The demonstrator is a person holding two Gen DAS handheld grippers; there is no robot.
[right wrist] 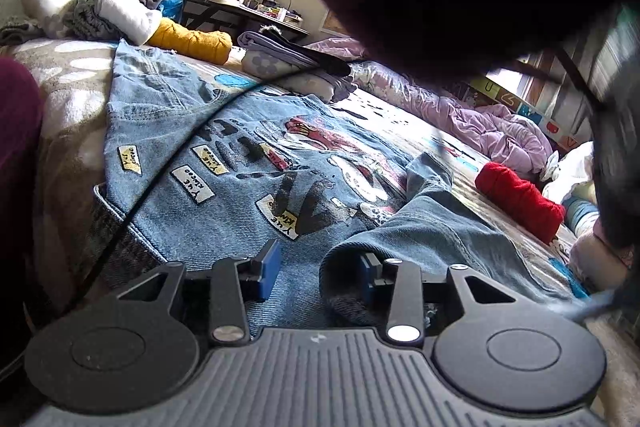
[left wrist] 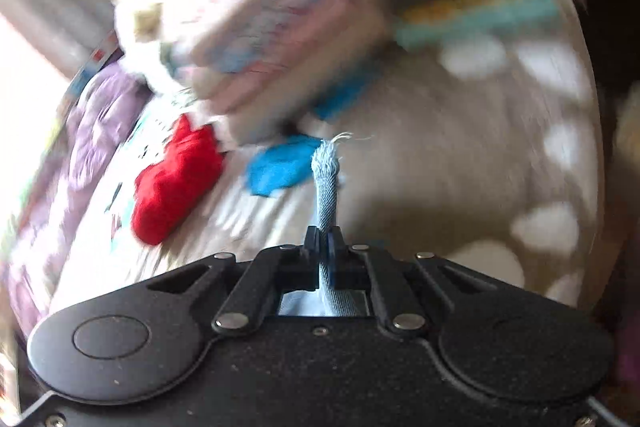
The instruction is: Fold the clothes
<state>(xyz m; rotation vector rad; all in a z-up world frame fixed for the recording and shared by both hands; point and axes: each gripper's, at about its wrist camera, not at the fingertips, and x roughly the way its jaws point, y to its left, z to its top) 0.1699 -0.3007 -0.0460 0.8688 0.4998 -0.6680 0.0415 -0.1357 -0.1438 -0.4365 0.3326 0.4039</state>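
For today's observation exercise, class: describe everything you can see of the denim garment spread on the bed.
The denim garment is pale blue, printed with dark lettering, cartoon figures and yellow and white word patches. It lies mostly flat on the bed, hem frayed at the far end. A sleeve is folded back across it. The right gripper is open, one finger tucked in the sleeve's cuff. The left gripper is shut on a frayed denim strip. A black cable crosses it.
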